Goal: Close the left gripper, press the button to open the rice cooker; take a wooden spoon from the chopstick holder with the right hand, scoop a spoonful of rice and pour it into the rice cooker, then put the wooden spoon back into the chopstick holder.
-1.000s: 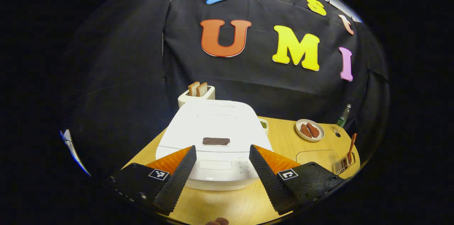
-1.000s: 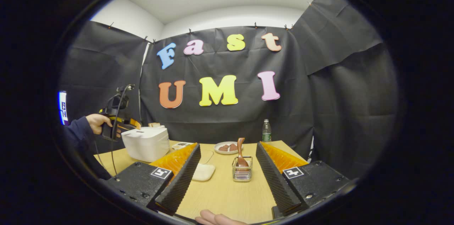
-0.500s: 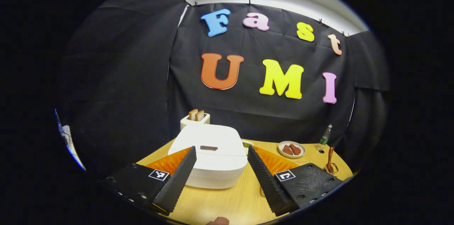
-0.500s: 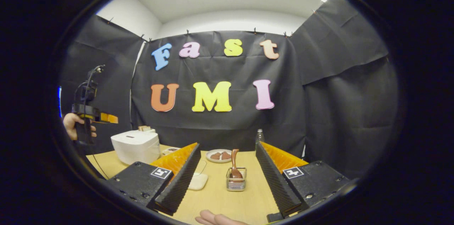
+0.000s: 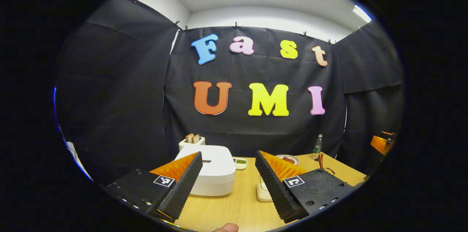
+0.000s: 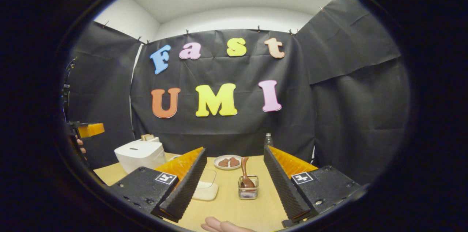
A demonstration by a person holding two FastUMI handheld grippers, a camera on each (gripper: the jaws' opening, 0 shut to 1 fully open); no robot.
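The white rice cooker (image 5: pixel 214 171) stands with its lid down, left of centre on the wooden table (image 5: pixel 234 206). My left gripper (image 5: pixel 227 157) is open, held back from the cooker and above the table, touching nothing. In the right gripper view the cooker (image 6: pixel 140 154) is at the far left, with the left gripper (image 6: pixel 89 129) raised beside it. A brown wooden spoon (image 6: pixel 244 173) stands in the wire chopstick holder (image 6: pixel 248 192), straight ahead of my open right gripper (image 6: pixel 234 153). A clear container of rice (image 6: pixel 205 189) lies partly behind the left finger.
A toaster with bread (image 5: pixel 191 142) sits behind the cooker. A small dish (image 5: pixel 240 163), a plate of brown food (image 6: pixel 227 162) and a bottle (image 6: pixel 268 140) stand at the back of the table. A person's hand (image 6: pixel 223 226) shows at the bottom edge.
My left gripper has drawn back from over the cooker and tipped up, so the cooker looks smaller and farther. The right gripper has barely shifted. Both stay open.
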